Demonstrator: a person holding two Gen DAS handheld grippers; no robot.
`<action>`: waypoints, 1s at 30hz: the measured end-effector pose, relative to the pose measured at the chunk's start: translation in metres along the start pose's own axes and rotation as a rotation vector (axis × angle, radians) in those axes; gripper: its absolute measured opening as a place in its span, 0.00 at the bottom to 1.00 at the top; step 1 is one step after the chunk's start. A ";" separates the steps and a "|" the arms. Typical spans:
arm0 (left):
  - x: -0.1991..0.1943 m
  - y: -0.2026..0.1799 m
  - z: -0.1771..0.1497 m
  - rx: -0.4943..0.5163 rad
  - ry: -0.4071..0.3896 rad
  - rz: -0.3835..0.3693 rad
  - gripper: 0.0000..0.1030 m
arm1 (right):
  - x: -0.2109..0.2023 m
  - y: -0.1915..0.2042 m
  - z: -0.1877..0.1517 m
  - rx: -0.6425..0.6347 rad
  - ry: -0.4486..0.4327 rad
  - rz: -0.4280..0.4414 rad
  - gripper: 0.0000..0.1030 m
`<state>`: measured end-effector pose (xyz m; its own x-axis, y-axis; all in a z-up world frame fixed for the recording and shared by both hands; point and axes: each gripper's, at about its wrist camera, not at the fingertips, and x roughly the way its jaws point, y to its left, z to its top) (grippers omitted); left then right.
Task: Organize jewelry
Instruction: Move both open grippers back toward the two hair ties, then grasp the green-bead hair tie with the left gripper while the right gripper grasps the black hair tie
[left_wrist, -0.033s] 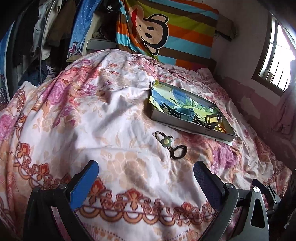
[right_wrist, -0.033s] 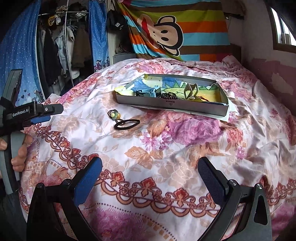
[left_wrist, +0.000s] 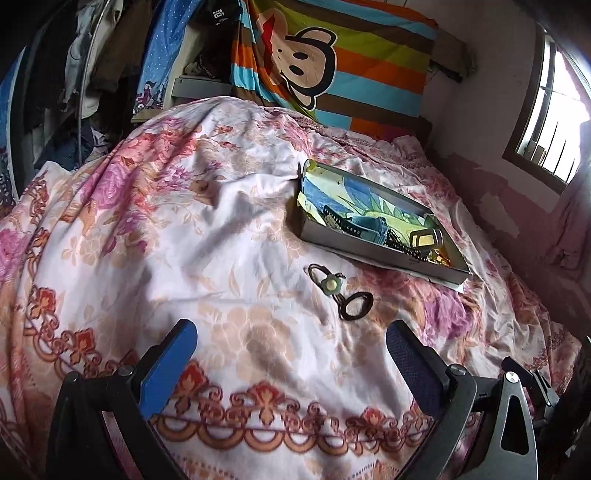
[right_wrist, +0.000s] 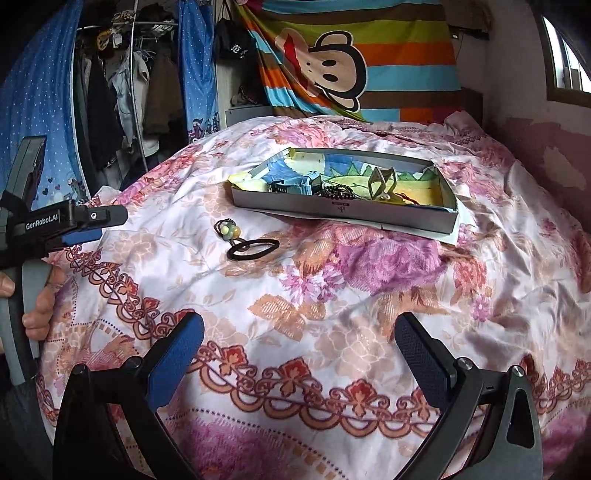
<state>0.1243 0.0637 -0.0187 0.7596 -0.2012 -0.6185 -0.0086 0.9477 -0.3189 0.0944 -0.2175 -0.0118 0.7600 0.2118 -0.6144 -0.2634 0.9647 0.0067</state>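
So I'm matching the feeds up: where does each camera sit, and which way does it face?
Left wrist: on the left tongs, open, looking across the floral bedspread at the hair ties and jewelry box; only its own fingers show.
Right wrist: on the right tongs, open, facing the headboard end; the left tongs and the holding hand show at left.
Shared: hair ties, box, monkey blanket.

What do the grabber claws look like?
Both the left gripper and the right gripper have black frames with silver screws and two fingers padded in blue. The left one's body reads "GenRobot.AI" in white.
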 end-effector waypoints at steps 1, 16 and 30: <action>0.004 -0.001 0.004 0.005 0.000 0.004 1.00 | 0.003 0.001 0.004 -0.010 0.002 0.002 0.98; 0.087 -0.009 0.048 0.022 0.118 -0.184 0.81 | 0.072 -0.002 0.039 -0.068 0.087 0.206 0.98; 0.157 -0.009 0.054 -0.020 0.341 -0.266 0.49 | 0.122 0.013 0.050 -0.165 0.160 0.269 0.74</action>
<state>0.2791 0.0372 -0.0741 0.4790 -0.5114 -0.7135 0.1437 0.8475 -0.5110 0.2131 -0.1709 -0.0472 0.5513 0.4150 -0.7238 -0.5437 0.8367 0.0656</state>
